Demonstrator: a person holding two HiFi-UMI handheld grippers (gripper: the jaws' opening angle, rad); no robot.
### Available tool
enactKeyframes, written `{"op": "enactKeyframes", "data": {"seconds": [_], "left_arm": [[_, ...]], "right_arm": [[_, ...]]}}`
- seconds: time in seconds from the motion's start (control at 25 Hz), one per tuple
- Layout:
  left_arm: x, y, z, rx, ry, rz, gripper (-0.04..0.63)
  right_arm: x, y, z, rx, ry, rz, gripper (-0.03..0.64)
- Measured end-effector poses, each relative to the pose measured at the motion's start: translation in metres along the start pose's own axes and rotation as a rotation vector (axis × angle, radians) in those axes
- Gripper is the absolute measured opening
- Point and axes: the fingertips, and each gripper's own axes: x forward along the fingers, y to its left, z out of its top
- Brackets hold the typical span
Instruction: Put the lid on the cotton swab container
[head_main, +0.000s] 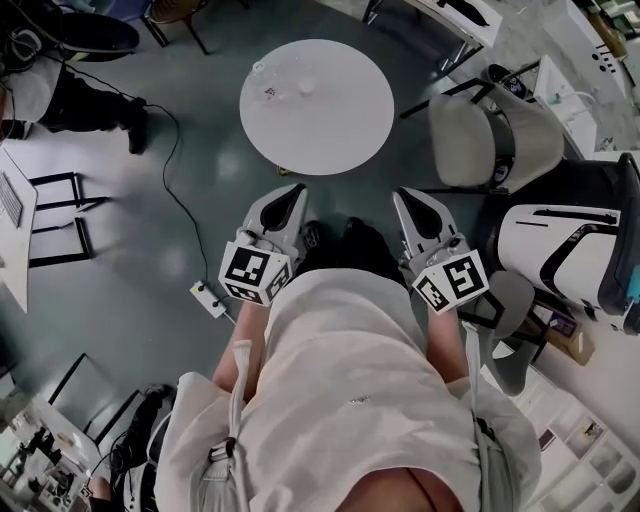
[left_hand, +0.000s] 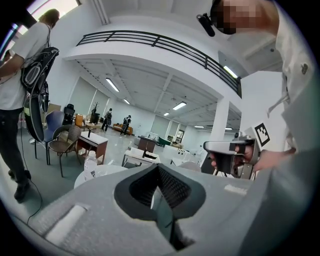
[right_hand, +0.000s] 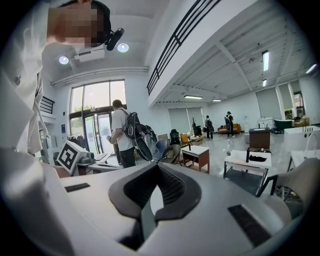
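I stand over a round white table (head_main: 340, 130) a step ahead of me. Two small clear items rest on its far part: one (head_main: 262, 70) near the left rim, which shows as a clear capped bottle shape (left_hand: 90, 166) in the left gripper view, and a faint round one (head_main: 305, 85) beside it. I cannot tell which is the cotton swab container or its lid. My left gripper (head_main: 297, 190) (left_hand: 159, 167) and right gripper (head_main: 402, 195) (right_hand: 158, 167) are held close to my body, short of the table, both shut and empty.
A beige chair (head_main: 495, 140) stands right of the table, with a white and black device (head_main: 560, 250) nearer me. A cable and power strip (head_main: 208, 298) lie on the floor at left. A person with a backpack (right_hand: 125, 135) stands by desks.
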Motion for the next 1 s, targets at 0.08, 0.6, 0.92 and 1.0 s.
{"op": "enactKeyframes", "data": {"seconds": [0.08, 0.6, 0.92, 1.0], "left_arm": [[0.003, -0.002, -0.006, -0.005, 0.007, 0.001, 0.009], [0.022, 0.01, -0.001, -0.018, 0.008, 0.08, 0.009], [0.064, 0.024, 0.027, -0.024, -0.022, 0.16, 0.009], [0.078, 0.028, 0.032, -0.025, -0.026, 0.178, 0.009]], "right_arm": [[-0.003, -0.004, -0.005, 0.004, 0.007, -0.003, 0.006], [0.032, -0.035, 0.001, 0.009, 0.009, 0.08, 0.006], [0.077, -0.076, 0.02, -0.004, 0.013, 0.188, 0.006], [0.089, -0.087, 0.025, -0.008, 0.012, 0.216, 0.006]]}}
